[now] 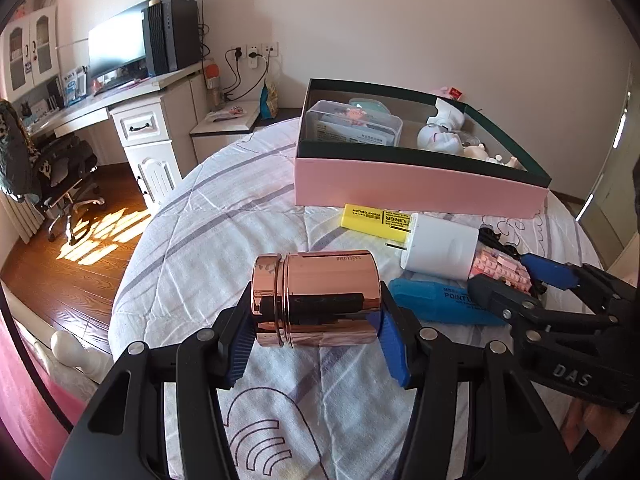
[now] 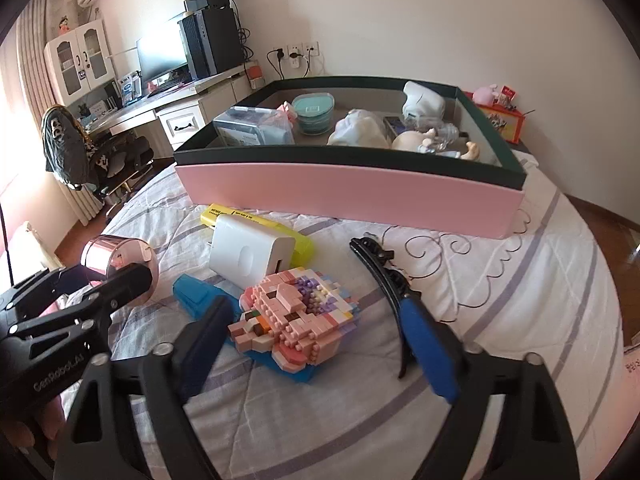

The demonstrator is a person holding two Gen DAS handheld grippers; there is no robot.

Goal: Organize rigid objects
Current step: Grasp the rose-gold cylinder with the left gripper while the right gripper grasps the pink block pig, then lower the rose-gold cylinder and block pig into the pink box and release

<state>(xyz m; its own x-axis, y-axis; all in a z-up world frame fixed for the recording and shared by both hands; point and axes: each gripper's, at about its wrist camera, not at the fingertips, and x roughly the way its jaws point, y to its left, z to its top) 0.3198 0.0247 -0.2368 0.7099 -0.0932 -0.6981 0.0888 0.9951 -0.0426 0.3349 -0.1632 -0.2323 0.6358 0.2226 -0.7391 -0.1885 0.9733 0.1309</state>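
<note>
A shiny rose-gold jar [image 1: 320, 288] lies on its side on the bed quilt. My left gripper [image 1: 316, 336] is shut on it, one blue pad pressing on each end. In the right wrist view the jar [image 2: 116, 254] shows at far left behind the left gripper's fingers [image 2: 128, 280]. My right gripper [image 2: 316, 316] stands open around a pink brick-built figure [image 2: 292, 316]; neither finger touches it. The figure rests partly on a blue highlighter [image 2: 196, 294]. A white charger plug [image 2: 252, 250], a yellow highlighter [image 2: 224, 214] and a black hair clip [image 2: 384, 276] lie close by.
A pink box with a dark green rim [image 2: 348, 192] stands behind the loose items and holds a clear case, a teal tub and white figures. The quilt drops off at the left toward a wooden floor, an office chair [image 1: 60, 168] and a desk [image 1: 140, 120].
</note>
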